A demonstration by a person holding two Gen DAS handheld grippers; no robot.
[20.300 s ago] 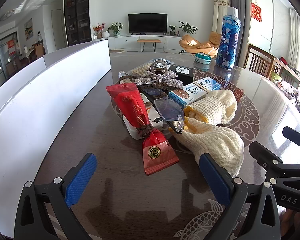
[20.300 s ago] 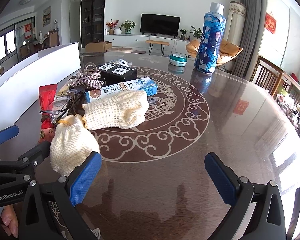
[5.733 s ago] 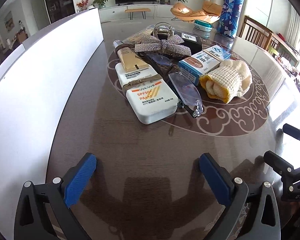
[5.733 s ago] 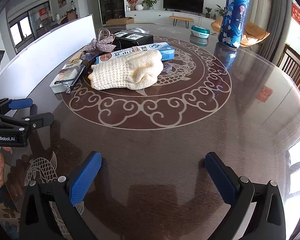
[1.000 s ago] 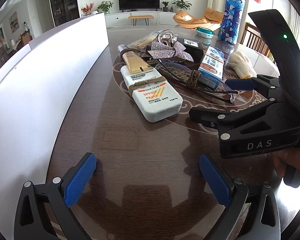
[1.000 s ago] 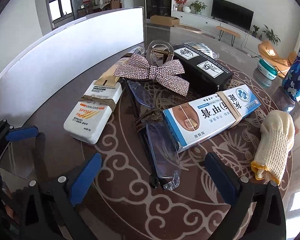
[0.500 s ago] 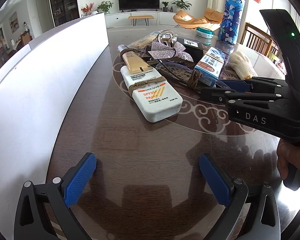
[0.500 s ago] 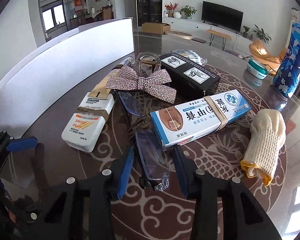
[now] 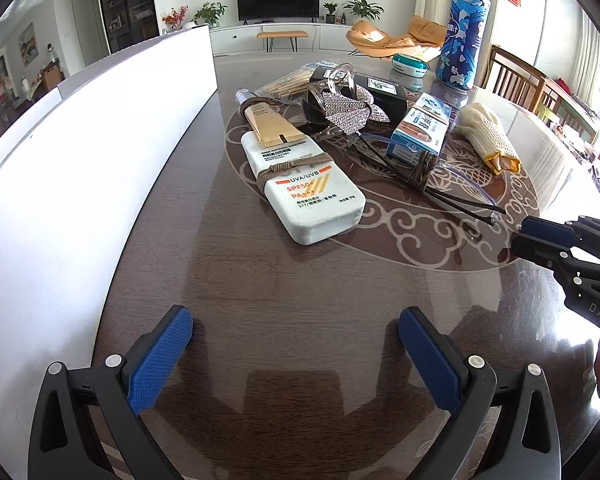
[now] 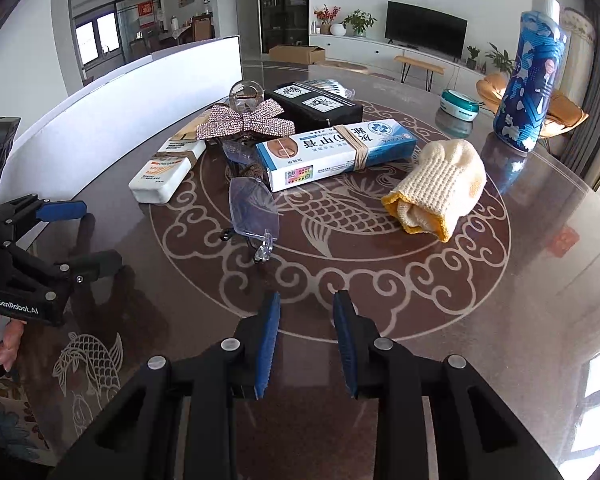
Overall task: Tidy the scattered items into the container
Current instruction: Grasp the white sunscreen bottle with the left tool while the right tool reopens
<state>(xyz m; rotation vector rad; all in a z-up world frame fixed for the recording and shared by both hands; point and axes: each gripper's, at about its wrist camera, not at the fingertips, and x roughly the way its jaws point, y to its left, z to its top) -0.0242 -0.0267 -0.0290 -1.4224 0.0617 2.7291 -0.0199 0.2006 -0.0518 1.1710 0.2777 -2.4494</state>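
Next grab looks like the glasses (image 10: pixel 254 210): flat on the table (image 10: pixel 380 320) beside the blue box (image 10: pixel 336 152). Pinch the lens edge, not the thin arms. Right gripper (image 10: pixel 306 338) sits low, just short of them, nearly closed, empty. Left gripper (image 9: pixel 296 354) wide apart, idle. White container (image 9: pixel 80 152) left; interior hidden.

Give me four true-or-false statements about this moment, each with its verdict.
1. The left claw is wide open and empty. True.
2. The right claw grips the glasses. False: they lie on the table ahead of it, and nothing sits between its narrowed pads.
3. The knitted glove lies on top of the blue-and-white box. False: it lies beside the box.
4. Twine is tied round the sunscreen bottle. True.
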